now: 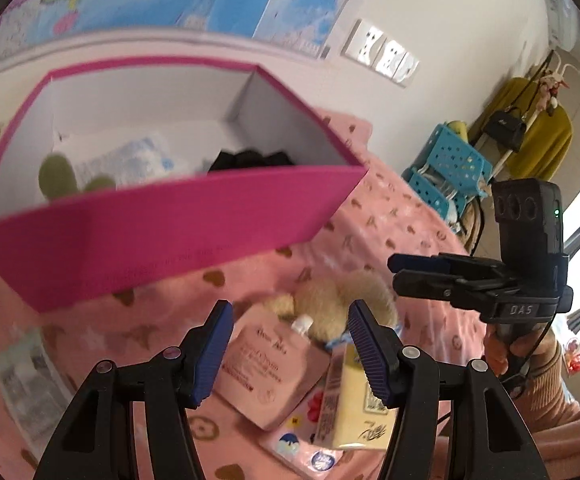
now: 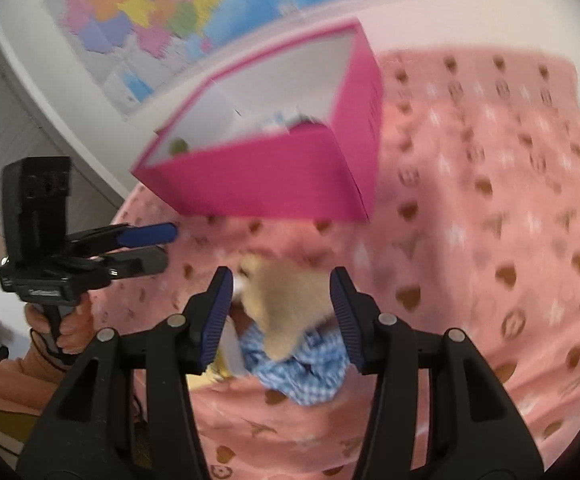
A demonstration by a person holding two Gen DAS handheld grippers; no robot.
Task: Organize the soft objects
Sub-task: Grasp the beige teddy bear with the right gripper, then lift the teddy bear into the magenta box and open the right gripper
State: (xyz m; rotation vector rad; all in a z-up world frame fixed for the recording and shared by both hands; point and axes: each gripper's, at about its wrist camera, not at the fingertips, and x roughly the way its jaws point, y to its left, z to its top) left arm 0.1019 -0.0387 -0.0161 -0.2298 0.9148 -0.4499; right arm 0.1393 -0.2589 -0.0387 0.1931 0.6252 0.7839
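A pink box with a white inside stands on the pink blanket and holds a green plush piece, a blue-and-white pack and something black. My left gripper is open above a pink pouch and a yellow tissue pack. A beige plush toy in a blue checked dress lies between the fingers of my right gripper, which is open, its pads apart from the fur. Each gripper also shows from the side in the other view: right gripper, left gripper.
A wall map hangs behind the box. Blue perforated baskets and a rack with a yellow garment stand to the right. A flat printed packet lies at the blanket's left edge. A hand holds the left gripper's handle.
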